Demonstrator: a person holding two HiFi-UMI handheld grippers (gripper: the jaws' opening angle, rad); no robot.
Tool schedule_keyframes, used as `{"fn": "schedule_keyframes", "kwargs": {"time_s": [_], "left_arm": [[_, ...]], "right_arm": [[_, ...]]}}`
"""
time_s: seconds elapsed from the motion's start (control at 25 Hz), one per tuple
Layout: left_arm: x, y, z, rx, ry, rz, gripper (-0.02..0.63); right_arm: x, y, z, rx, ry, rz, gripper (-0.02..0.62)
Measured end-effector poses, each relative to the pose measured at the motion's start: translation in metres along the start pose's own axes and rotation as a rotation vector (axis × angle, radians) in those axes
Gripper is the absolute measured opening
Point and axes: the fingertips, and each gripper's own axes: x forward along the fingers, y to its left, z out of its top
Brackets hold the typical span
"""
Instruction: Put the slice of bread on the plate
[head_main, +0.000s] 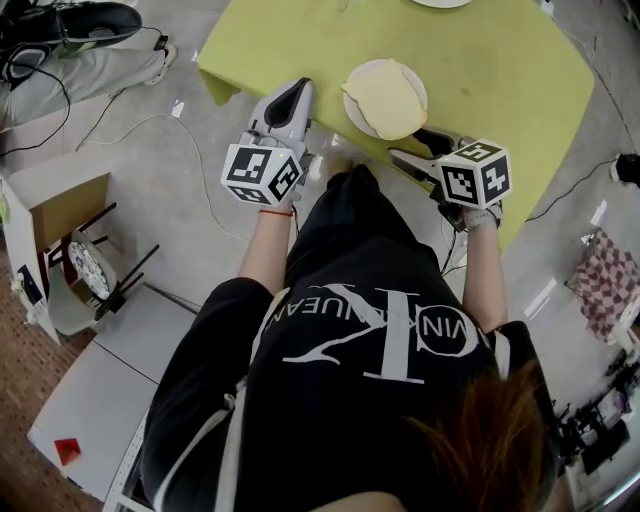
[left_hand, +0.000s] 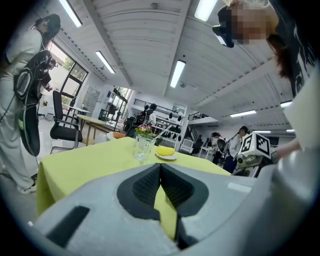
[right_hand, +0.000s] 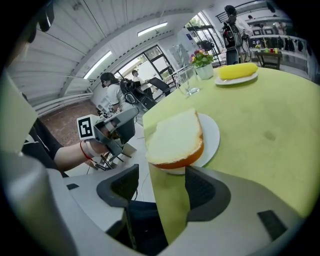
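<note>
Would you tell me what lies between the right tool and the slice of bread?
Only a bare strip of green tablecloth; the right gripper view shows it between the open right tool and the slice of bread on the plate.

The head view looks steeply down from above the person (head_main: 380, 330) onto the green table (head_main: 500, 80); the left gripper view skims level across its top; the right gripper view tilts down, near the plate (right_hand: 212, 135), shared with the head view
</note>
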Motion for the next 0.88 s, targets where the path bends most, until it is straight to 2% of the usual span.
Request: {"fn": "schedule_keyframes", "kwargs": {"time_s": [0.2,0.44,0.88], "left_arm": [[0.003,-0.007,-0.001,-0.006,0.001,-0.015,0.011],[0.008,-0.015,0.002,-0.004,-0.009,-0.029,0.011],[0.001,-0.02,0.019,0.019,-0.04,-0.021,0.011]], "right_arm": [[-0.008,-0.004,-0.006,0.024,-0.019,-0.014,0.289],[-0.022,-0.011,0.0,0.041,-0.096,-0.037,0.277],[-0.051,-0.019,0.028,-0.01,-0.286,-0.132,0.11]]}}
